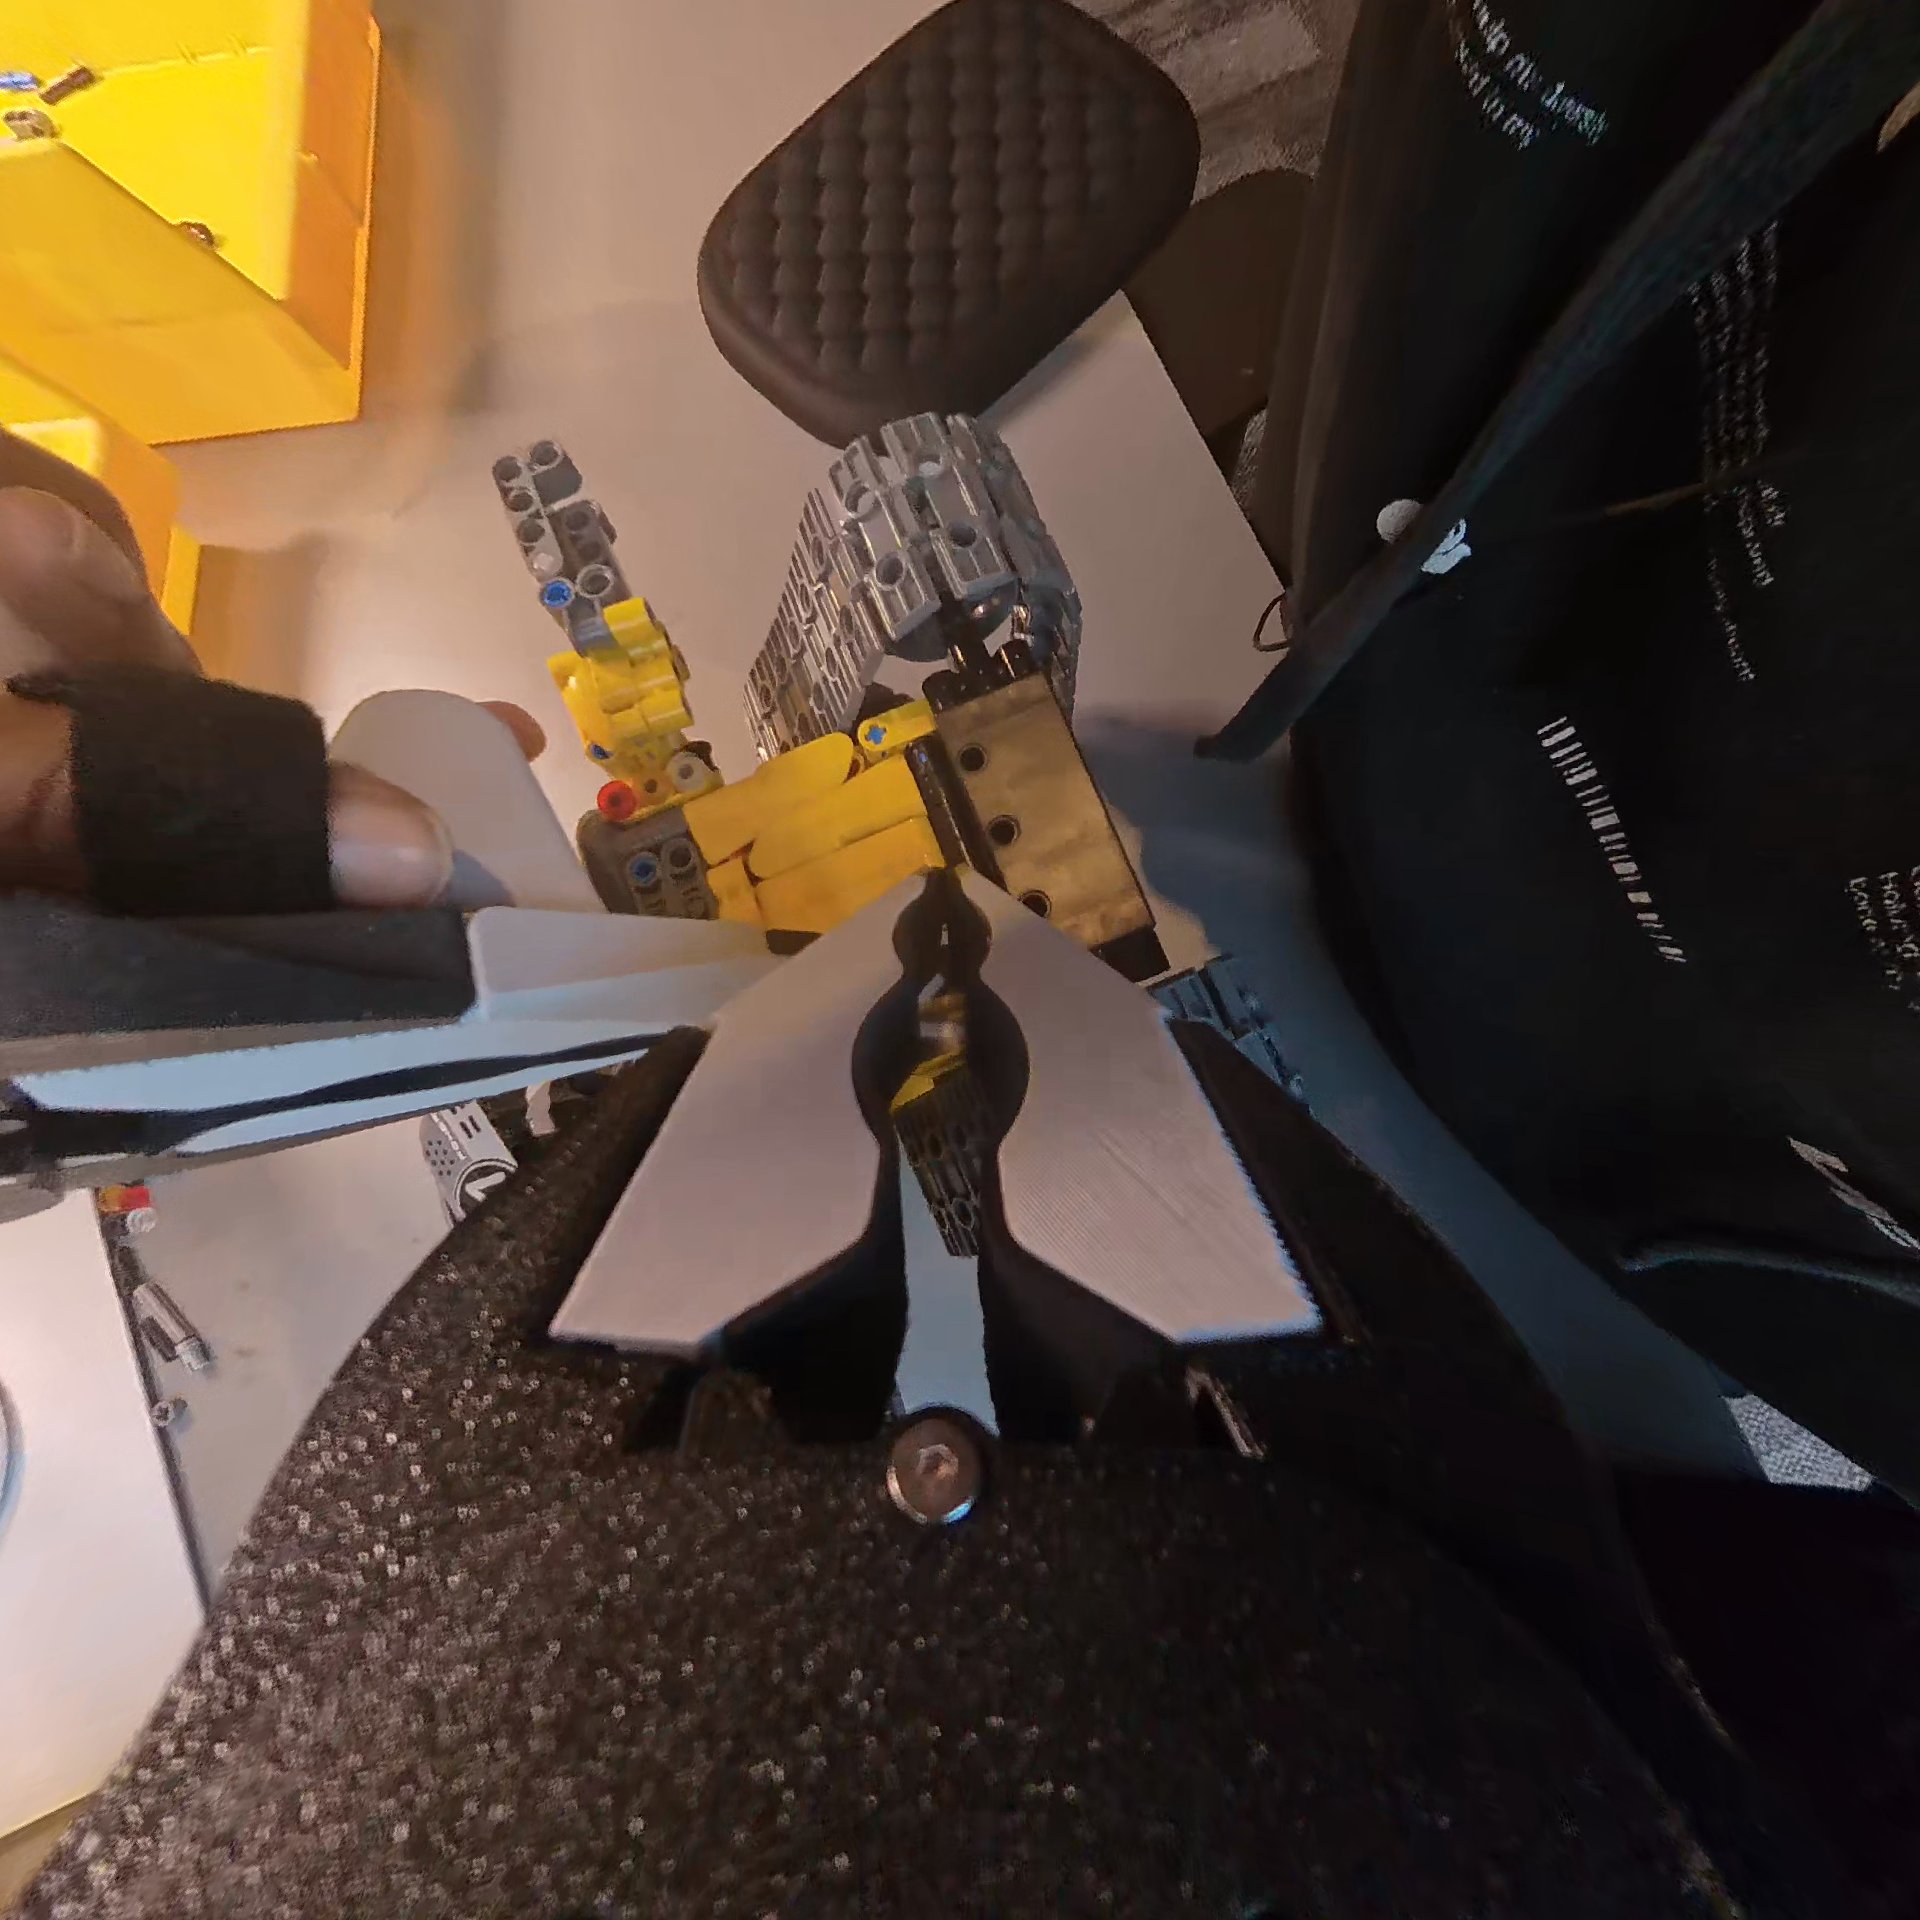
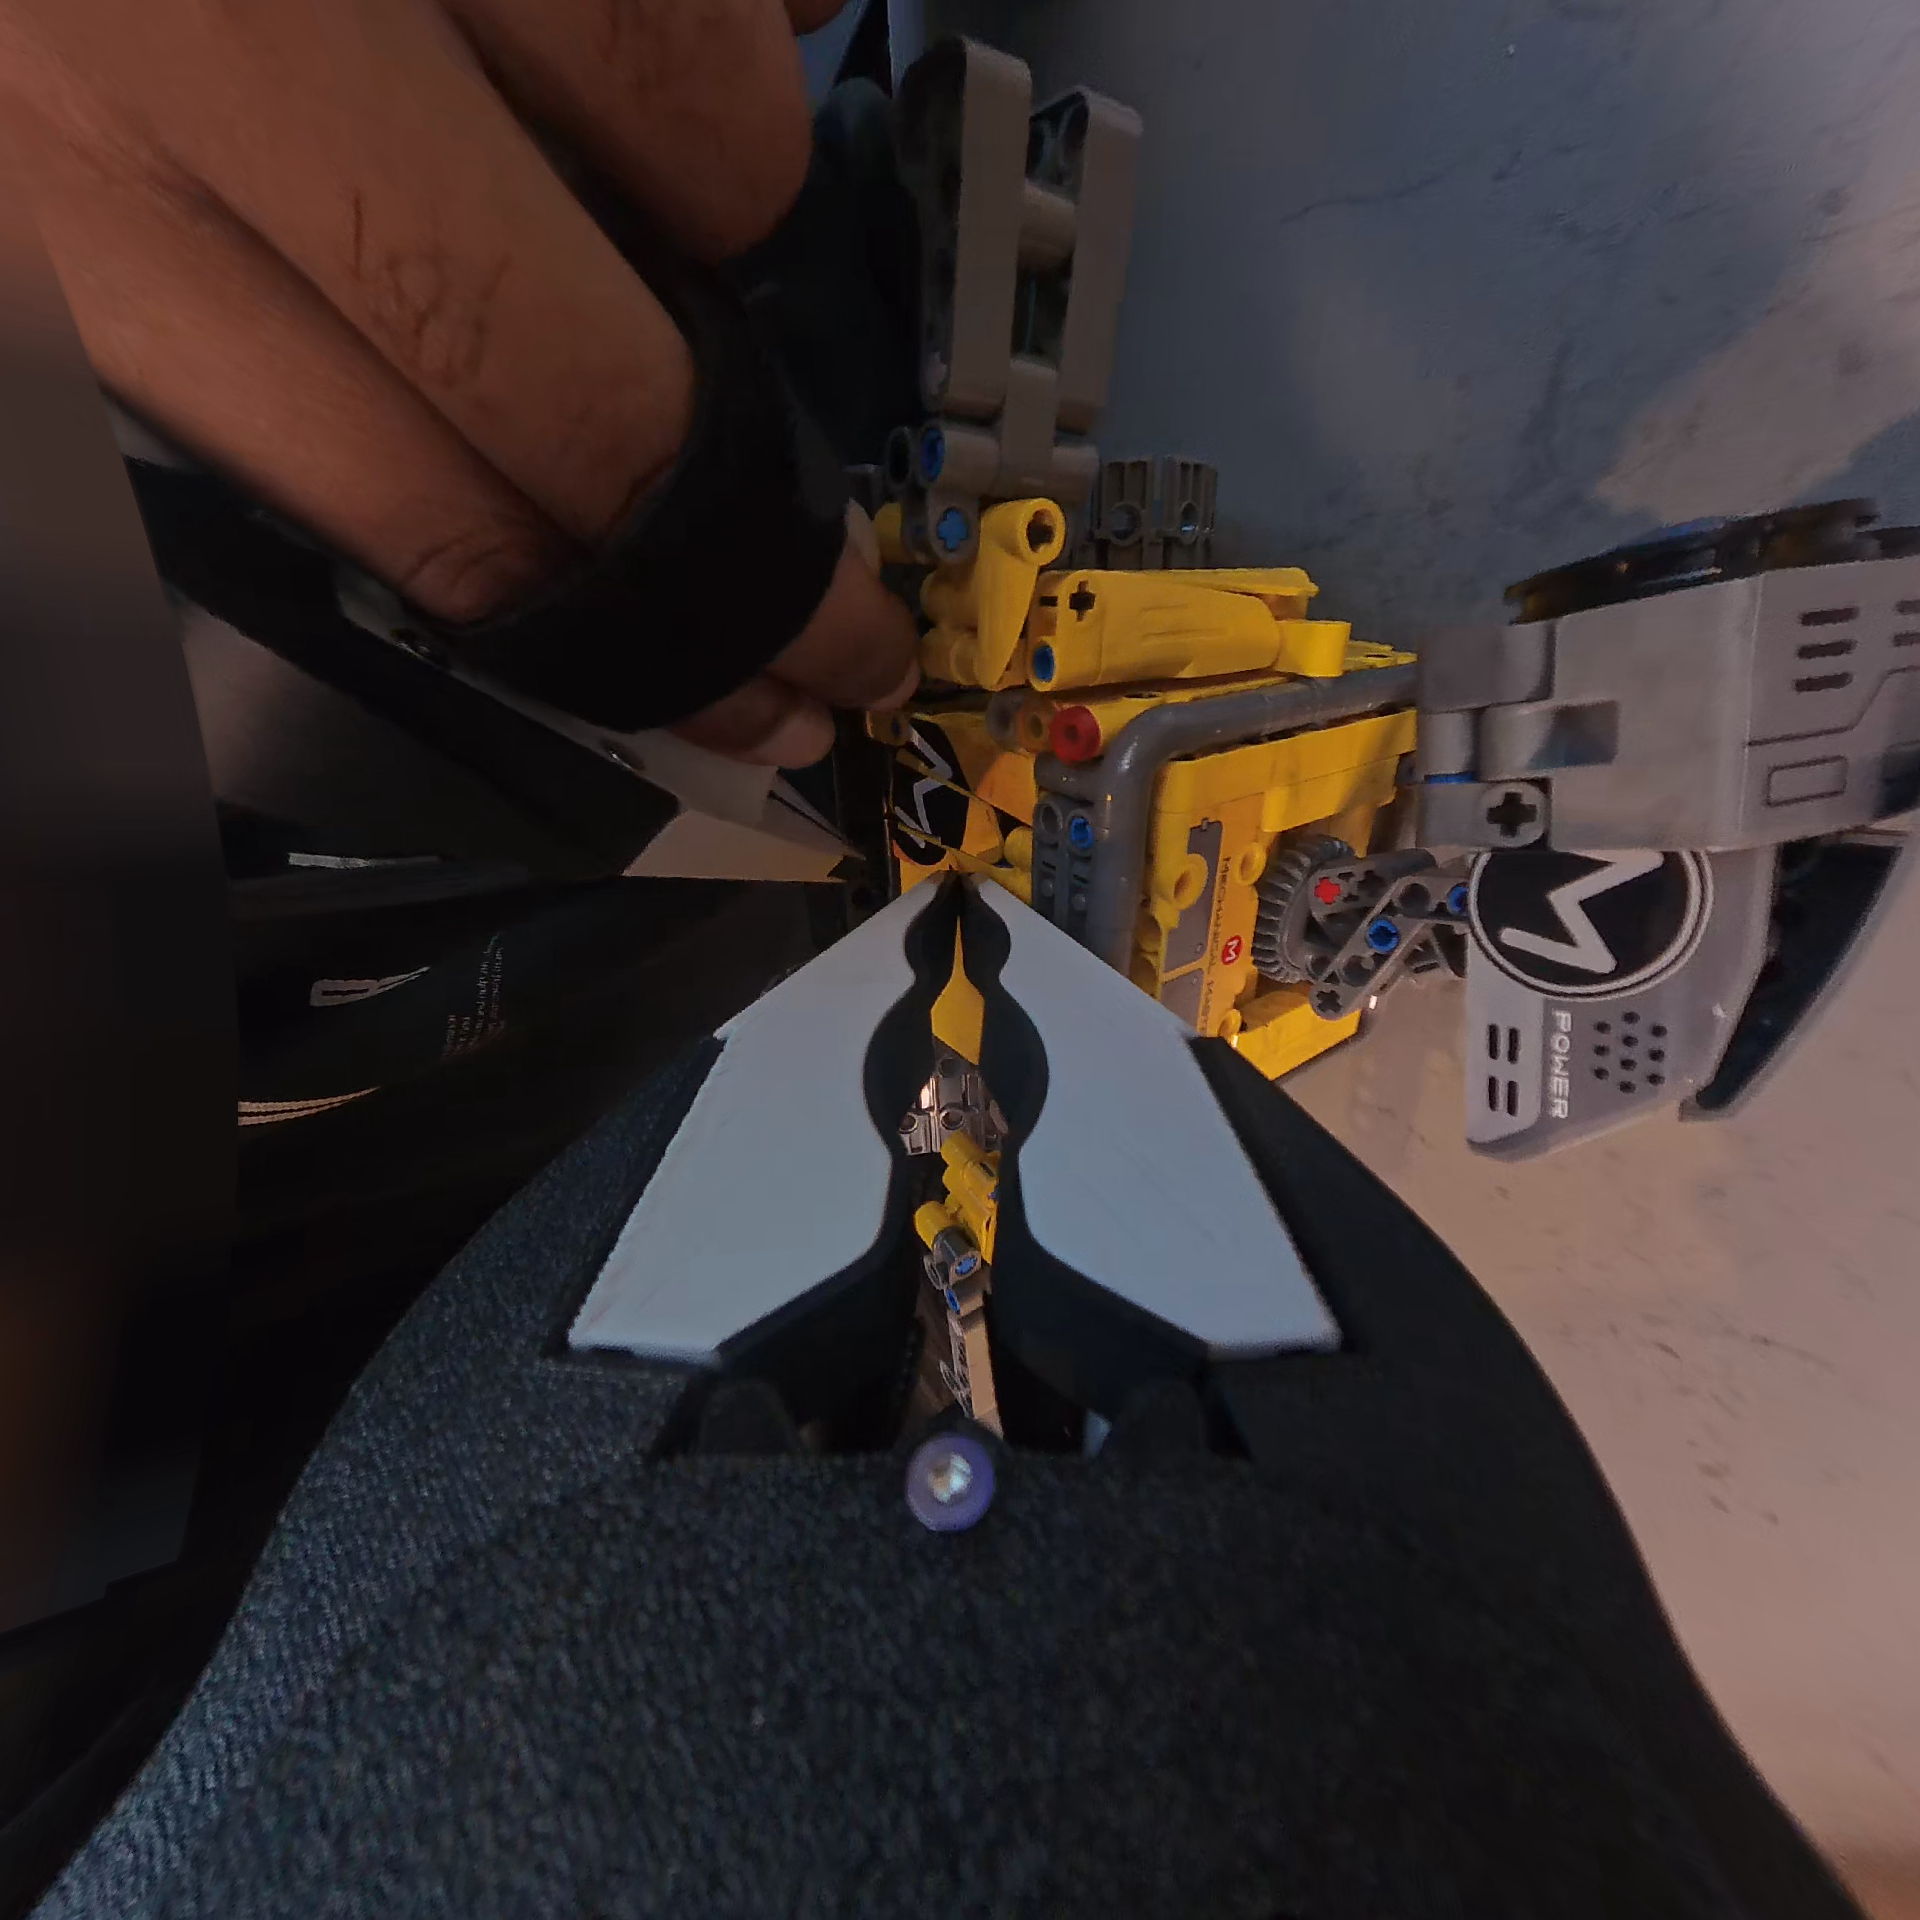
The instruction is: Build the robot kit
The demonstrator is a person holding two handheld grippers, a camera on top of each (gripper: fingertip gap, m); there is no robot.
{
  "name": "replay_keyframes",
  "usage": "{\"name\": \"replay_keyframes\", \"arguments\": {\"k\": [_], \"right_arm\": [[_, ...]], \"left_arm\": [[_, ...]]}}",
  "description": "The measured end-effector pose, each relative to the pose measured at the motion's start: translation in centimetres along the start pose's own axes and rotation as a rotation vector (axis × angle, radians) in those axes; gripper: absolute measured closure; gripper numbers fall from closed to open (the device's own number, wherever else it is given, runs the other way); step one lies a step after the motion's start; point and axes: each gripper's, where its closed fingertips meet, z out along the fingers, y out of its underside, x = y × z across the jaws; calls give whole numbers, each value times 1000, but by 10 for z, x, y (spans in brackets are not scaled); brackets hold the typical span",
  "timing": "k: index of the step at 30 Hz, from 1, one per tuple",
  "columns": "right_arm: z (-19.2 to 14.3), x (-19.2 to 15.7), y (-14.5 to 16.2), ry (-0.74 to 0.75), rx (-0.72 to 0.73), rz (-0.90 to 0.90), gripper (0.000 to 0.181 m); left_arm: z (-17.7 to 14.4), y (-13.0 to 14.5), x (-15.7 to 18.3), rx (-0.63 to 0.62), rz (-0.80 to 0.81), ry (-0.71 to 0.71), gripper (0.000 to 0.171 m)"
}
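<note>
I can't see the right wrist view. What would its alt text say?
Right gripper, fingers nearly closed, tips against a yellow and grey brick-built model held over a pale table. A hand in a black fingerless glove comes from the upper left with the other gripper, also touching the model.

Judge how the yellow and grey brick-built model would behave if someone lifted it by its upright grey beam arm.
The brick-built model is probably stiff overall, being rigid plastic. Its grey beam arm is pinned at a joint, so it may swivel or pop off rather than carry the body. The grey power unit overhangs one side, so it likely tips that way.
</note>
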Motion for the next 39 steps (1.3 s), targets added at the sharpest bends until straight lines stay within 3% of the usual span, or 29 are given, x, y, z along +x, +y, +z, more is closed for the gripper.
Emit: {"name": "replay_keyframes", "arguments": {"k": [10, 20, 39], "right_arm": [[-1, 1, 0, 3, 3, 4, 181], [1, -1, 1, -6, 2, 1, 181], [2, 1, 1, 27, -6, 6, 181]], "left_arm": [[4, 7, -2, -38, -56, -8, 171], [6, 8, 0, -113, -4, -35, 171], [6, 9, 1, -103, -11, -12, 171]]}}
